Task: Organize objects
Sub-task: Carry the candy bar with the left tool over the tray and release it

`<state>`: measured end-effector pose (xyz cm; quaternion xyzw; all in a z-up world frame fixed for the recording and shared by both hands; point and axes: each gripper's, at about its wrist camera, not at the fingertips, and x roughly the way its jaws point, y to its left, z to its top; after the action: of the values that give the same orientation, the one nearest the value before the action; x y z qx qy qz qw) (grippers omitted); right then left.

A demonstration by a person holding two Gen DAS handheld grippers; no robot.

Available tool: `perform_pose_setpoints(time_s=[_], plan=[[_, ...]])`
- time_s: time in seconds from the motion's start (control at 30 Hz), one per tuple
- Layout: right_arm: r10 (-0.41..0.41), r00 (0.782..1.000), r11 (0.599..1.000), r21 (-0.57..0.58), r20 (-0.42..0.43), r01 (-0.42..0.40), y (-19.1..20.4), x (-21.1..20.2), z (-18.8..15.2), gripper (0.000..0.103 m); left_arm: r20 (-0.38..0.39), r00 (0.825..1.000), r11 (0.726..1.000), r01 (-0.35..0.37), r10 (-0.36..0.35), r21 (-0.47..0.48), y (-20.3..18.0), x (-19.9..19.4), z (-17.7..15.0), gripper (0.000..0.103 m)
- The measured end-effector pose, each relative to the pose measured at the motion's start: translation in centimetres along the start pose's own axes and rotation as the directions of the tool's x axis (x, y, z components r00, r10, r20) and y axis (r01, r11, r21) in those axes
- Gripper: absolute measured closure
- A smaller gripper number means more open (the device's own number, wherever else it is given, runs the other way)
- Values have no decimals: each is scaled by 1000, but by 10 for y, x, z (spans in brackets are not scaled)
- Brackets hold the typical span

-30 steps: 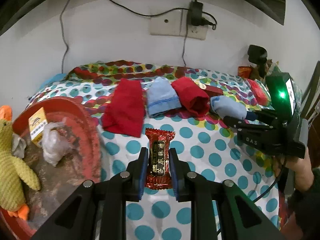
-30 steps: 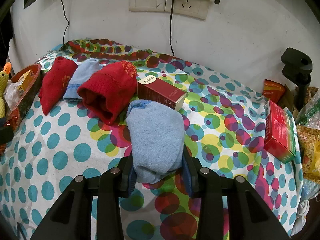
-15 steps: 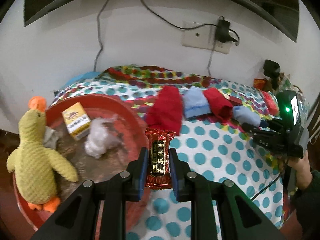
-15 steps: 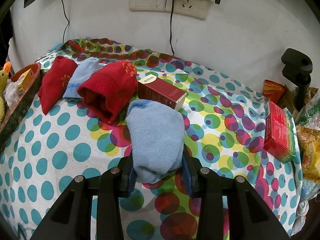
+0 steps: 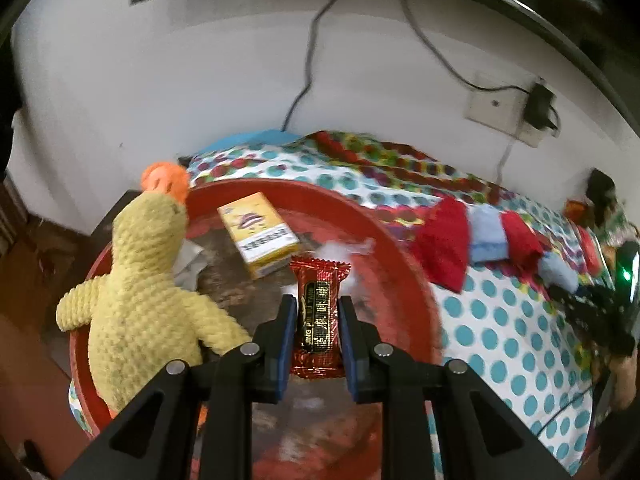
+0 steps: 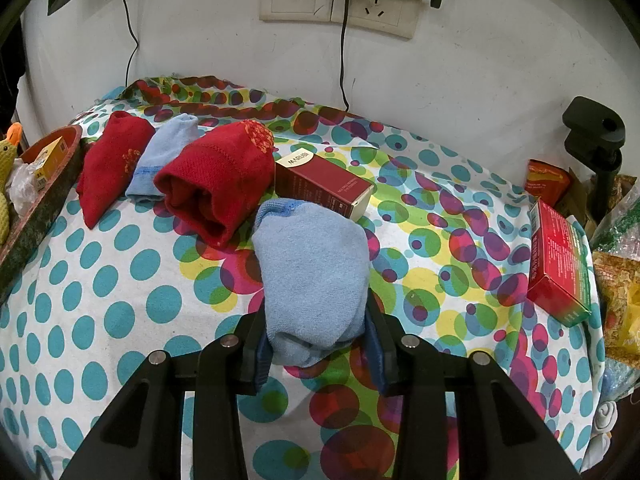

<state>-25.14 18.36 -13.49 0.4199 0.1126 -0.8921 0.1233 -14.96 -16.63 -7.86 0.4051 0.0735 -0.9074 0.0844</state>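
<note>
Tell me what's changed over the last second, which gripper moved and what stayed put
The left gripper, clamped on the red snack packet throughout, carried it from above the dotted cloth leftward to over the red basin. The right gripper kept still, gripping the blue sock; everything else on the cloth is unmoved.

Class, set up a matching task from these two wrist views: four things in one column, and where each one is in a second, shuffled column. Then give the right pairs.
Things:
1. snack bar
2. blue sock
3. plush duck
4. maroon box

Places:
A. lying on the cloth, behind the red sock
B. between the left gripper's pads
C. in the red basin
D. between the right gripper's pads

Pairs: 1-B, 2-D, 3-C, 4-A
</note>
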Motion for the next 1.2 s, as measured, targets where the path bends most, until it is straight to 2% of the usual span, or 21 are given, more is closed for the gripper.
perform_pose_setpoints(time_s=[0.33, 0.5, 0.63, 0.8, 1.0, 1.2], plan=[[1, 1000, 1000, 0, 0, -1, -1, 1, 0, 66, -36, 998, 996, -53, 50, -66, 34, 28, 21, 82], [3, 1000, 1000, 3, -1, -3, -2, 1, 0, 66, -56, 996, 995, -71, 67, -74, 36, 42, 28, 82], [3, 1000, 1000, 3, -1, -3, -3, 1, 0, 66, -66, 993, 993, -107, 103, -58, 35, 54, 34, 82], [3, 1000, 1000, 3, 0, -3, -3, 1, -1, 65, -81, 987, 986, -145, 138, -82, 45, 66, 41, 81], [3, 1000, 1000, 3, 0, -3, -3, 2, -1, 65, -124, 981, 981, -160, 146, -111, 56, 80, 40, 81], [2, 1000, 1000, 2, 1, -2, -3, 2, -2, 65, -126, 979, 980, -171, 158, -106, 57, 82, 40, 81]])
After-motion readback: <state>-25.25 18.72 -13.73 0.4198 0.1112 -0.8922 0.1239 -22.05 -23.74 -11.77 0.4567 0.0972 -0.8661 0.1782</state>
